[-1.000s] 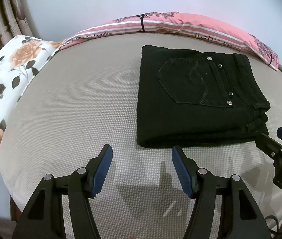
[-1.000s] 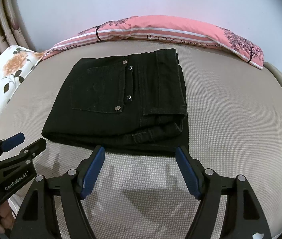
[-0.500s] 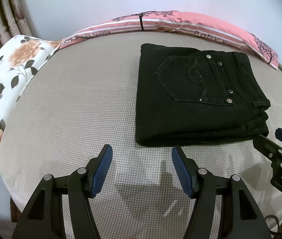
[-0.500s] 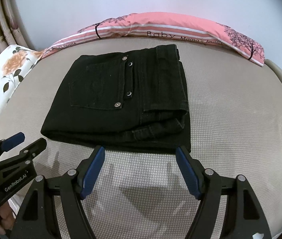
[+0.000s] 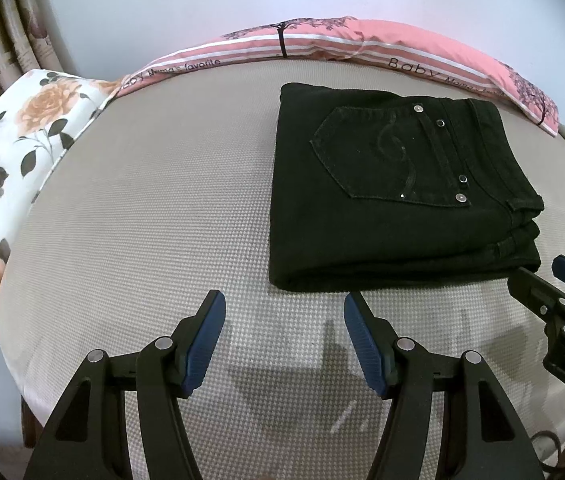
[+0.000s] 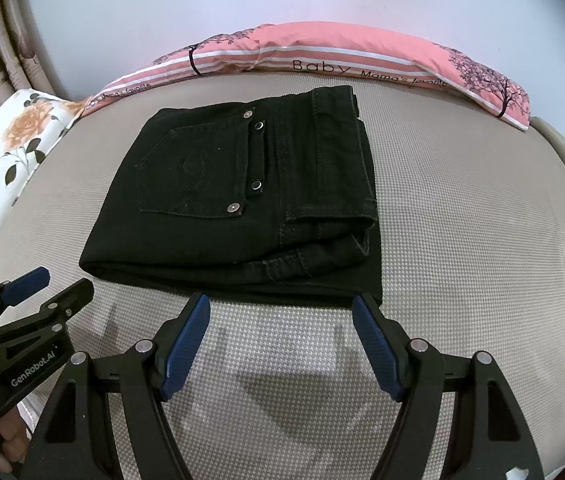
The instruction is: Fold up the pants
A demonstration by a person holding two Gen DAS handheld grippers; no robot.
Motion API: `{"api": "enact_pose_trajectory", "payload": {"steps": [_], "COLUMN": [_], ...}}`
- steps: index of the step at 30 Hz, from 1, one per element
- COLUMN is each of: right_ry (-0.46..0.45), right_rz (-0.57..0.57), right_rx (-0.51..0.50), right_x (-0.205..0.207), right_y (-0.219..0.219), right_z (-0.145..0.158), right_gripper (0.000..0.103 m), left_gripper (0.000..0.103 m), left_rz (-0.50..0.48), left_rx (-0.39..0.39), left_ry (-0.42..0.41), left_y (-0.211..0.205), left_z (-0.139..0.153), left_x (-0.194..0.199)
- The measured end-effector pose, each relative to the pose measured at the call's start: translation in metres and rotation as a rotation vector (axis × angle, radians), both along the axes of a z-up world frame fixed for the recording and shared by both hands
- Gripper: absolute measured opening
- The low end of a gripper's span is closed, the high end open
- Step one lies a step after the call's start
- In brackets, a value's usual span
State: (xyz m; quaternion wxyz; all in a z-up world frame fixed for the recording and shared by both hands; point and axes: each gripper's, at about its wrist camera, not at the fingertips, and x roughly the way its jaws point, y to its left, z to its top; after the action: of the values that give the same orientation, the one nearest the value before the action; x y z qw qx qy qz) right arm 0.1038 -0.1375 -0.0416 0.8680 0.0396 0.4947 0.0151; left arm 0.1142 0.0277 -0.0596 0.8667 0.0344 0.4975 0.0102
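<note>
Black pants [image 5: 394, 196] lie folded into a compact rectangle on the beige mattress [image 5: 142, 200], back pocket and rivets facing up, waistband to the right. They also show in the right wrist view [image 6: 242, 200]. My left gripper [image 5: 284, 312] is open and empty, just in front of the pants' near left corner. My right gripper [image 6: 282, 316] is open and empty, just in front of the pants' near edge. Each gripper shows at the edge of the other's view: the right one [image 5: 542, 280], the left one [image 6: 50, 284].
A pink striped pillow [image 5: 362, 46] lies along the far edge of the mattress by the pale wall. A white floral pillow [image 5: 14, 148] sits at the left. The mattress's front edge is close below the grippers.
Both grippers have drawn back slightly from the folded pants and stay open. The pants have not moved.
</note>
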Motion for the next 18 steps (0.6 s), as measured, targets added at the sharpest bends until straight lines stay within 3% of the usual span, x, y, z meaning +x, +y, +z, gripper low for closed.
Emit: {"api": "enact_pose_trajectory", "payload": {"steps": [18], "right_ry": [0.011], "right_rz": [-0.005], "right_rx": [0.008], "right_x": [-0.0003], "right_y": [0.0007], "right_z": [-0.0009], "right_gripper": [0.071], "left_gripper": [0.062], "left_rz": [-0.004], "left_rx": [0.048], "left_ry": [-0.014], "left_y": [-0.0021], "left_z": [-0.0007], "left_x": [-0.0009]}}
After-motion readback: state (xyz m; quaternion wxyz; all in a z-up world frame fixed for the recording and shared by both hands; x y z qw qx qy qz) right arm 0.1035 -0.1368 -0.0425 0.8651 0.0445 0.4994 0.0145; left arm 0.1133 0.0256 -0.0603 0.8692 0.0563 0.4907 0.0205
